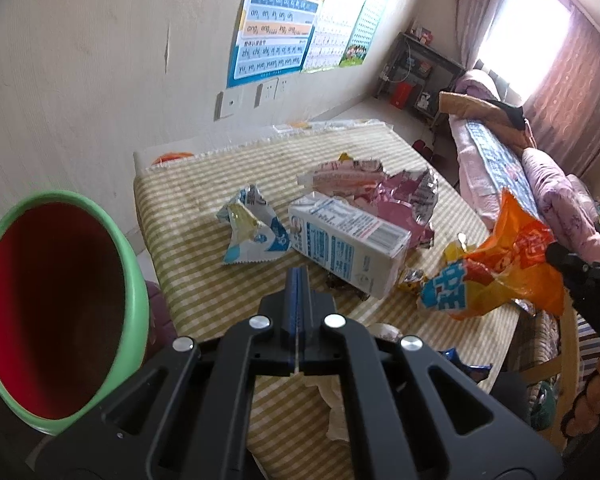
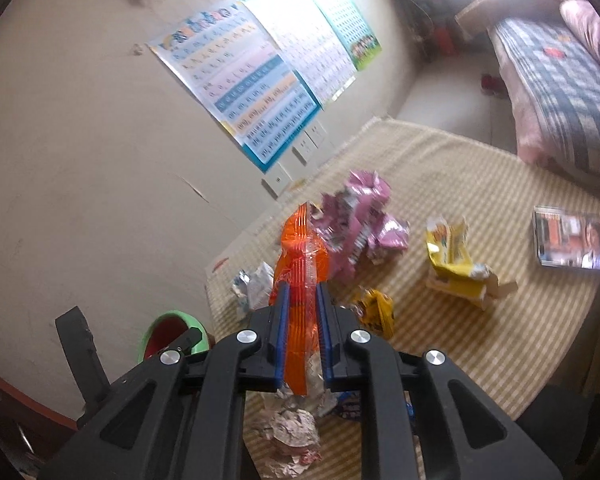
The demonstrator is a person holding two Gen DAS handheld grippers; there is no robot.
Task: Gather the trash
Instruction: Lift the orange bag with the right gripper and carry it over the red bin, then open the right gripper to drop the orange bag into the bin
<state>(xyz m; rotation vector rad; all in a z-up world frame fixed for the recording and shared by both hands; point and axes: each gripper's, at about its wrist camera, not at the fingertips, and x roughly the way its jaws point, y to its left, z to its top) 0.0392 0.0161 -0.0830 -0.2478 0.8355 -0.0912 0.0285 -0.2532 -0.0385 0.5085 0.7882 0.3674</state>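
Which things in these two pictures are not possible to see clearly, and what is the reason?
- Left wrist view: the bottom of the green-rimmed red bin is in shadow.
- Left wrist view: white crumpled tissue is partly hidden by the left gripper.
- Right wrist view: print on the orange plastic snack bag is blurred; the right gripper covers its lower part.

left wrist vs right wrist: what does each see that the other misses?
Left wrist only: the white and blue milk carton lying on the table, and the left hand-held gripper shut on nothing.

Right wrist only: the torn yellow snack box and a printed booklet.

Both: the orange plastic snack bag clamped in the right hand-held gripper, the green-rimmed red bin, the pink wrapper.
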